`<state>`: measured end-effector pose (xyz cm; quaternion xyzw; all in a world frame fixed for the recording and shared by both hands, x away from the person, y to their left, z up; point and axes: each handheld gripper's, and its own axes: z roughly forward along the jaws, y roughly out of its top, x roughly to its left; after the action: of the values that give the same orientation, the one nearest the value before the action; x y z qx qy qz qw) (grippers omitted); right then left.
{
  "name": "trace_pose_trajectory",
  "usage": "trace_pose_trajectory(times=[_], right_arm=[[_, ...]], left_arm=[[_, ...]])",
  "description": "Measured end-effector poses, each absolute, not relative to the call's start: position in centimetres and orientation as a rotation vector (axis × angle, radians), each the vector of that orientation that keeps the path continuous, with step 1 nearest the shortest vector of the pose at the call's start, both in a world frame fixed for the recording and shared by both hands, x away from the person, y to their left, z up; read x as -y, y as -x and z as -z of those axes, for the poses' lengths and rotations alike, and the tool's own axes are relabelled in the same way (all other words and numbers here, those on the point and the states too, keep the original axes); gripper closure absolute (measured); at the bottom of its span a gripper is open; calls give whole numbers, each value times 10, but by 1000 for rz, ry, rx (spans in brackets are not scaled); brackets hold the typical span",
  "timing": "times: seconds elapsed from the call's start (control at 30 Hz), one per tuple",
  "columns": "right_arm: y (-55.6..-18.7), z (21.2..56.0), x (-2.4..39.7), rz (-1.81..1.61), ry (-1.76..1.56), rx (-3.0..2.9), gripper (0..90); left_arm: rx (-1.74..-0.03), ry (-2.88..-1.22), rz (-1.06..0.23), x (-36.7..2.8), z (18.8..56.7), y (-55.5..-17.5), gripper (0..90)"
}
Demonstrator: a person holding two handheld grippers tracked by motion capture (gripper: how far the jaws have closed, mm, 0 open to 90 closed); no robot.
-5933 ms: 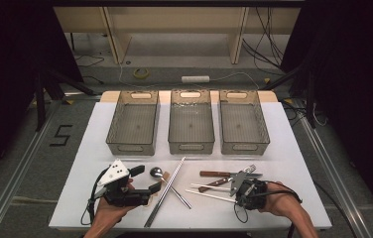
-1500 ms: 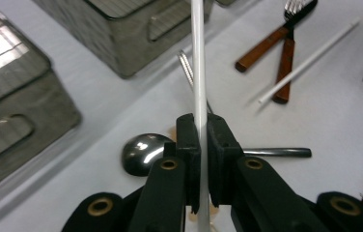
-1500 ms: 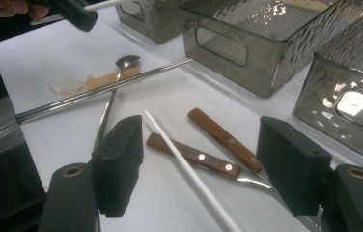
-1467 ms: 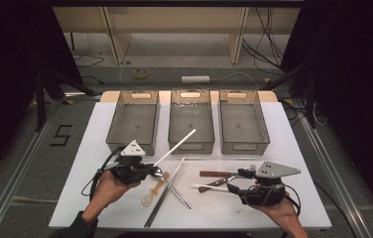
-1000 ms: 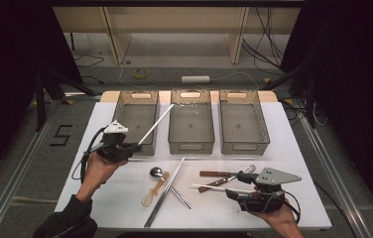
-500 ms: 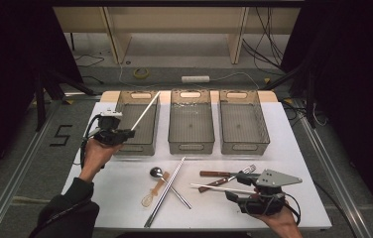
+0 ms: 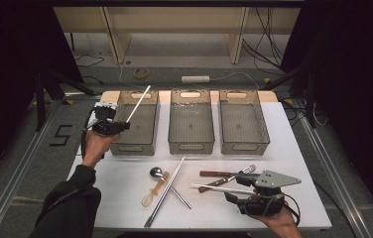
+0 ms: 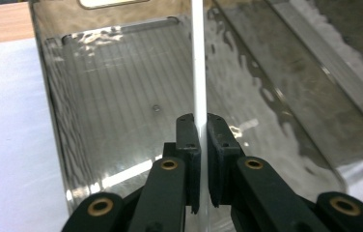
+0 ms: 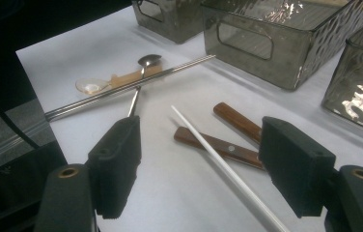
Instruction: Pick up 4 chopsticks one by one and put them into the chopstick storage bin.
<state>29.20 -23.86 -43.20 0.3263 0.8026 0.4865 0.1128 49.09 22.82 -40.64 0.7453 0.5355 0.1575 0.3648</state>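
The left gripper [image 7: 117, 126] is pinching a white chopstick [image 7: 138, 103] by its lower end, jaws pressed tight on it, at the left side of the left bin [image 7: 136, 130]. The stick is slanting up and away over that bin, its far tip reaching past the bin's back rim in the high view. In the left gripper view the chopstick [image 8: 199, 67] is rising straight out from between the black pads [image 8: 188, 137], with the bin's [image 8: 54, 101] ribbed clear floor lying under it and the white table [image 8: 6, 135] showing to the left.

The right gripper [image 7: 236, 196] is sitting low at the near right of the table [image 7: 125, 213], jaws spread wide and gripping nothing. A 2nd white chopstick [image 9: 218, 162] is lying flat on the table between those jaws (touching neither pad), crossing over 2 wooden-handled pieces [image 9: 230, 137].

Toward the table's middle, a pair of steel chopsticks [image 7: 166, 189], a metal spoon [image 7: 156, 172] and a pale plastic spoon [image 7: 153, 192] are lying crossed in a loose heap. A fork [image 7: 246, 170] is resting just above the right gripper. The middle bin [image 7: 190, 128] and right bin [image 7: 243, 128] are standing side by side next to the left one, each apart from the cutlery.
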Motion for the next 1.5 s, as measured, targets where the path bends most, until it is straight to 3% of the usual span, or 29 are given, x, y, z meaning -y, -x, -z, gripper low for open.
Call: trace_pose_trajectory(times=[0.7,0.73,0.9,0.97,1.03,1.1,1.5], right_arm=[[-291,431,239,-1425,-944,-2366,327],[-292,432,240,-1423,-947,-2367,327],[-291,431,241,-1429,-946,-2363,327],[-291,431,241,-1422,-947,-2365,327],[-291,430,241,-1421,-945,-2364,327],[-292,430,241,-1414,-945,-2361,327],[-299,430,248,-1332,-963,-2362,326]], left_arm=[[-1515,-1912,-423,-229,425,-520,838],[-1513,-1898,-432,-229,425,-520,776],[-1490,-1853,-419,-228,418,-515,646],[-1485,-1845,-399,-226,414,-510,525],[-1474,-1823,-390,-224,411,-505,492],[-1449,-1811,-369,-222,408,-499,386],[-1217,-1783,-285,-202,407,-432,247]])
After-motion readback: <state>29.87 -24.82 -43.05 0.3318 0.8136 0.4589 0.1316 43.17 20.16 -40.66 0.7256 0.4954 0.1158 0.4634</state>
